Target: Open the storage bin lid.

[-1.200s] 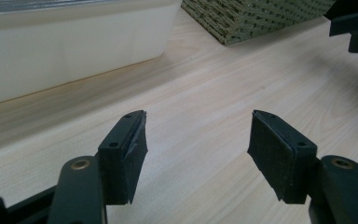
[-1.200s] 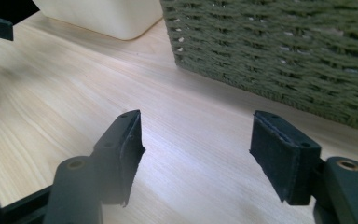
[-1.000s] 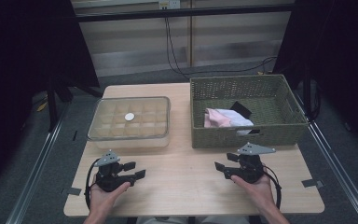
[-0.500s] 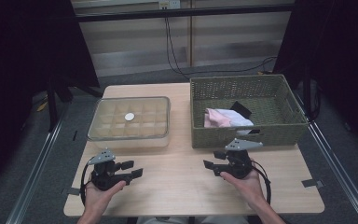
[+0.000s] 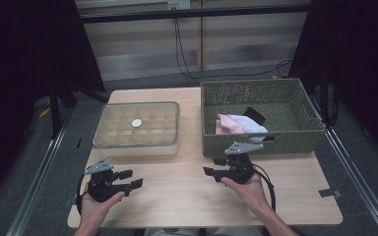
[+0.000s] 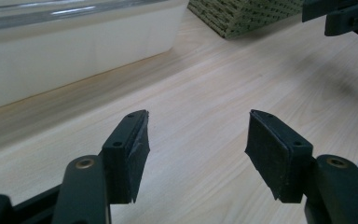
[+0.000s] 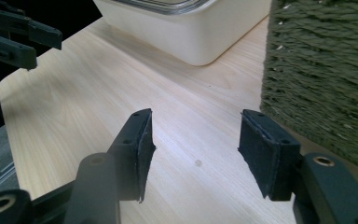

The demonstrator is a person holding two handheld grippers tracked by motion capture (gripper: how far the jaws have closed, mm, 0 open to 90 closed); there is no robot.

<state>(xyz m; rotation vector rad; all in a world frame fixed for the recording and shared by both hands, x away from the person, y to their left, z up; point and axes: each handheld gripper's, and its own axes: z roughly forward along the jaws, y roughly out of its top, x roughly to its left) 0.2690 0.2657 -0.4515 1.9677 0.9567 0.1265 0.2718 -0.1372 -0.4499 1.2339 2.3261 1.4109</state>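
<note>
My left gripper [image 5: 130, 178] rests in a hand at the front left of the wooden table [image 5: 177, 196], pointing right. Its jaws stand open over bare wood in the left gripper view [image 6: 198, 140] and have just opened a little wider. My right gripper [image 5: 214, 166] is held in front of the green woven basket [image 5: 275, 140], pointing left. Its jaws [image 7: 196, 144] have just been closing but remain open, with nothing between them. The two grippers face each other, apart.
A clear lidded compartment box [image 5: 138, 130] stands at the back left with a small white disc [image 5: 136, 123] on it. The basket holds a pink and white cloth [image 5: 231, 124] and a black item [image 5: 254, 114]. In the right gripper view the basket wall [image 7: 321, 74] is close.
My right gripper has slid left along the front of the basket and its jaws have narrowed somewhat. The left gripper has stayed nearly in place.
</note>
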